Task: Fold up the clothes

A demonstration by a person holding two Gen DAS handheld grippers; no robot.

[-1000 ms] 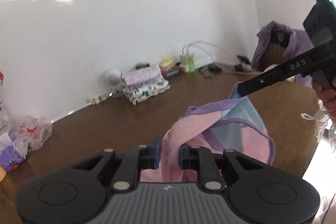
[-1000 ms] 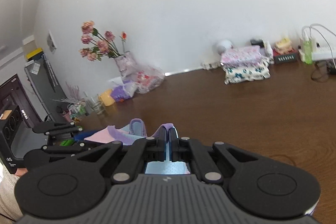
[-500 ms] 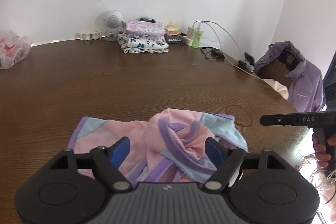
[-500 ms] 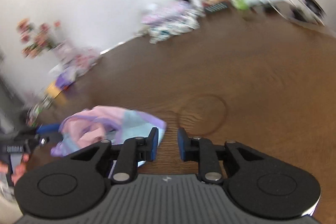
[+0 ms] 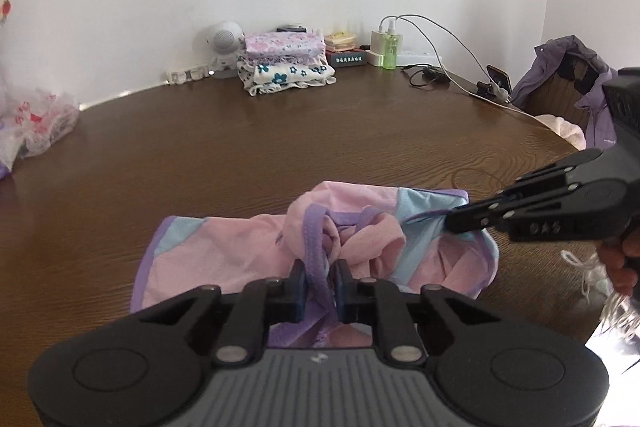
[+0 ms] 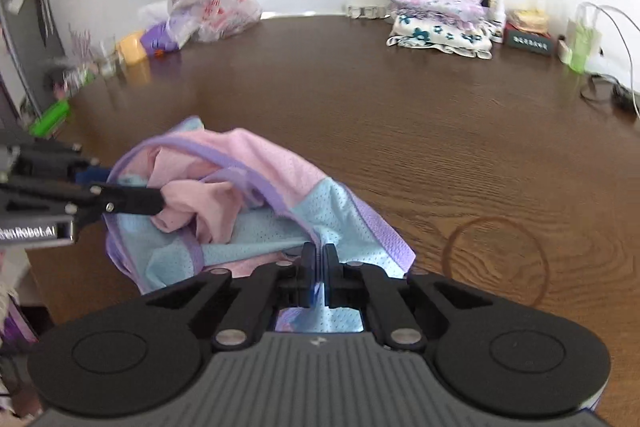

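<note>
**2 hand-held grippers pinch a crumpled garment**

A pink, light-blue and purple-trimmed mesh garment (image 5: 224, 247) lies bunched on the dark brown wooden surface (image 5: 280, 147), near its front edge.

The left hand-held gripper (image 5: 320, 283) points forward and level over the near edge of the cloth, its 2 fingers pressed together on a purple trim band (image 5: 314, 247) that rises between them.

The right hand-held gripper (image 5: 452, 221) reaches in from the right side, angled slightly downward, its tips closed on the light-blue corner of the garment. The person's hand (image 5: 620, 259) wraps the handle at the frame's right edge. In the right wrist view the same gripper (image 6: 319, 259) has its fingers nipped on a fold of blue mesh, with the left one (image 6: 158, 203) entering from the left.

A stack of 2 folded floral cloths (image 5: 284, 63) sits at the far wall.
</note>
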